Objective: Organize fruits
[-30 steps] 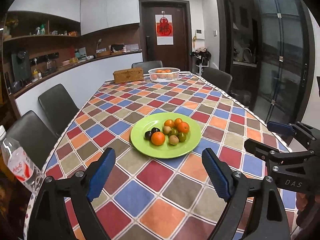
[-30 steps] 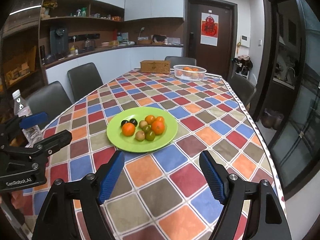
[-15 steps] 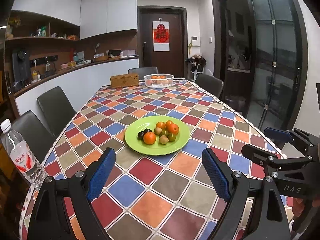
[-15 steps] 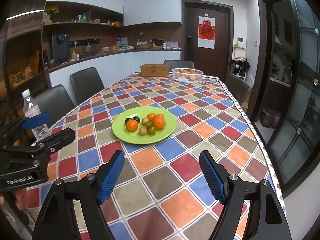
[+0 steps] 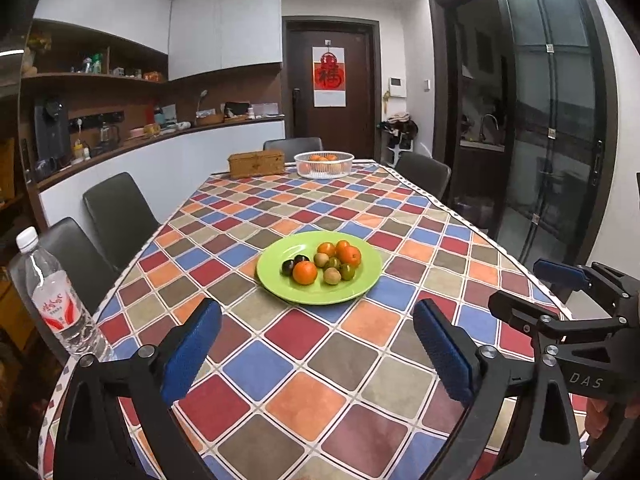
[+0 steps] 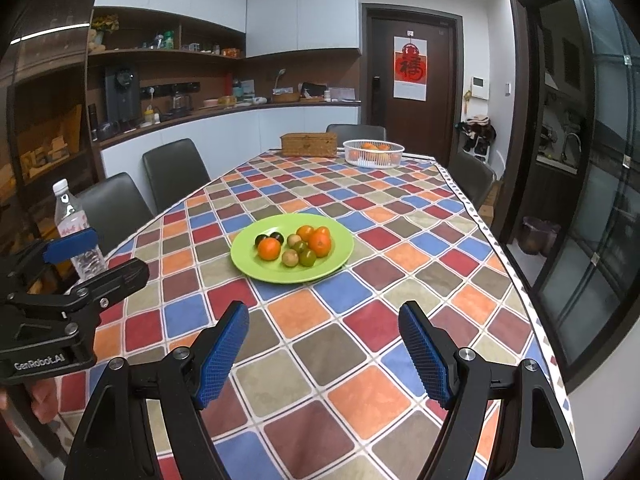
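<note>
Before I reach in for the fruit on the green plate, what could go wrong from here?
The fruits on the green plate sit bunched and touching, so the wide-open fingers of the left gripper could nudge neighbours into rolling off. The water bottle stands near the table's left edge, so a sideways swing might topple it.

A home dining room — checkered table, chairs, counter with kettle behind.

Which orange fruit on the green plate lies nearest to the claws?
The orange fruit beside the two dark fruits, at the plate's near-left; the other oranges sit farther back.
</note>
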